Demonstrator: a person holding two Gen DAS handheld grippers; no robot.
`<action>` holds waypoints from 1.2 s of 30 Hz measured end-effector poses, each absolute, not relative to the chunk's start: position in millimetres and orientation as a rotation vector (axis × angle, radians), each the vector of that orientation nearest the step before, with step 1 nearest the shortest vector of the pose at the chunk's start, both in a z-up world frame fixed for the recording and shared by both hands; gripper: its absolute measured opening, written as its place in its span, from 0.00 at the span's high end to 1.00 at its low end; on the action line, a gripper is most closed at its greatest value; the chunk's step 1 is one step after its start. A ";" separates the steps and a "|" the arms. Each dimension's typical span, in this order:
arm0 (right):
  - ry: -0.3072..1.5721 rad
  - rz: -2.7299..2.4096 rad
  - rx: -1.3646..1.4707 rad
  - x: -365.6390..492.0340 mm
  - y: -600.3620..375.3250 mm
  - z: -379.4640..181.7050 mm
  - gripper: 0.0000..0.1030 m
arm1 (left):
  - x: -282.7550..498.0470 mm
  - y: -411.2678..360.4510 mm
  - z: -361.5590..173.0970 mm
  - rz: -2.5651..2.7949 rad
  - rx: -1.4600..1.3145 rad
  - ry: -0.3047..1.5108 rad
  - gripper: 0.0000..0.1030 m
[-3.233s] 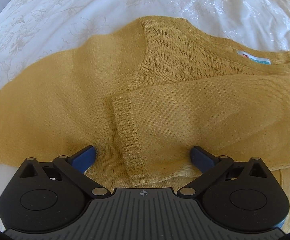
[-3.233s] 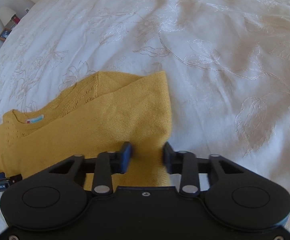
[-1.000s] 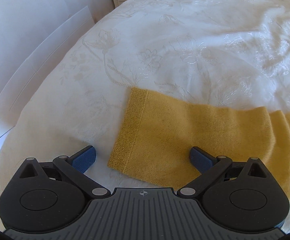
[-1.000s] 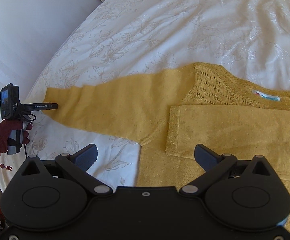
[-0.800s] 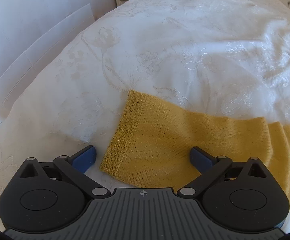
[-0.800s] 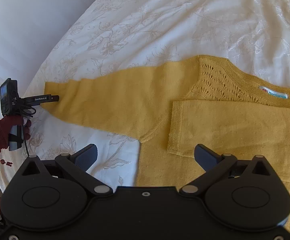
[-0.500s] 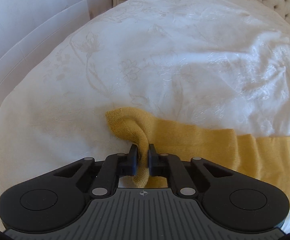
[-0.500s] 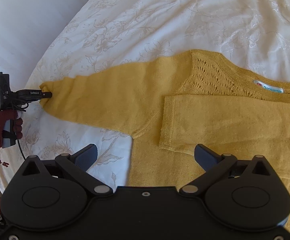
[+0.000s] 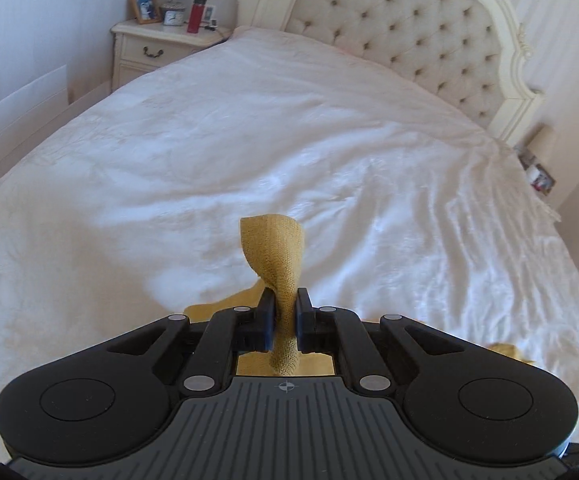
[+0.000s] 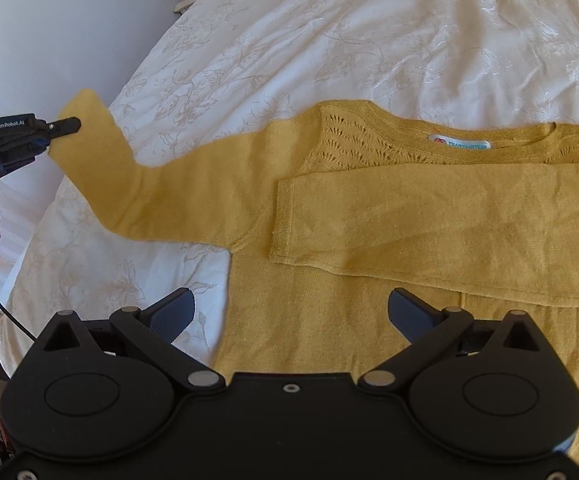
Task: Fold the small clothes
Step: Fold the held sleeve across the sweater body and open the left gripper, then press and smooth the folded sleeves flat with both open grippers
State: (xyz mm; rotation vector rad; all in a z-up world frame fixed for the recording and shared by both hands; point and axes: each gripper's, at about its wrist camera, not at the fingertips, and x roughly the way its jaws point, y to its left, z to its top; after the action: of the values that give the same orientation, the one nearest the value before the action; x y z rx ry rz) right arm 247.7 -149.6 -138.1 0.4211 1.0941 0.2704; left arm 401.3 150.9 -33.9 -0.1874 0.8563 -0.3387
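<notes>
A yellow sweater's (image 10: 369,320) sleeve cuff (image 9: 277,256) is clamped and lifted by the left gripper (image 9: 285,320) for folding inward; the right gripper (image 10: 289,312) is held wide apart, empty, above the body.

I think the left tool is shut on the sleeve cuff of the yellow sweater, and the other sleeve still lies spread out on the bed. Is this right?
Not entirely. The left tool is shut on the sleeve cuff, but the other sleeve already lies folded across the sweater's chest, as the right wrist view shows.
</notes>
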 end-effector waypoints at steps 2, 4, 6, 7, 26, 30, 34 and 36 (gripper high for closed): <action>1.090 0.272 0.433 238.0 -162.4 -141.2 0.01 | 391.2 121.1 -26.1 -0.375 -0.188 0.844 0.91; 1.090 0.273 0.446 228.1 -175.7 -144.6 0.01 | 377.9 86.6 -22.5 -0.417 -0.193 0.833 0.91; 1.090 0.269 0.451 219.0 -189.3 -146.9 0.01 | 366.7 51.6 -23.7 -0.464 -0.204 0.842 0.91; 1.088 0.264 0.453 213.7 -197.4 -147.6 0.01 | 359.8 35.7 -25.7 -0.484 -0.206 0.846 0.91; 1.058 0.059 0.544 169.7 -314.9 -167.0 0.01 | 296.1 -133.1 -101.0 -0.641 -0.076 0.986 0.65; 1.040 0.049 0.544 181.7 -314.7 -168.8 0.01 | 291.1 -113.1 -109.5 -0.578 0.012 0.980 0.59; 0.995 0.046 0.559 197.2 -315.0 -167.4 0.01 | 291.0 -78.3 -134.0 -0.476 0.068 1.035 0.58; 0.979 0.050 0.575 205.4 -315.6 -167.5 0.01 | 291.9 -55.4 -148.4 -0.421 0.067 1.075 0.58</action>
State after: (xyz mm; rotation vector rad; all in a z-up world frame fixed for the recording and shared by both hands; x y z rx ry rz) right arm 205.4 -315.6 -167.5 0.5752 0.9791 0.0504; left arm 291.9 -55.4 -148.4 0.0668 1.0746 -0.4211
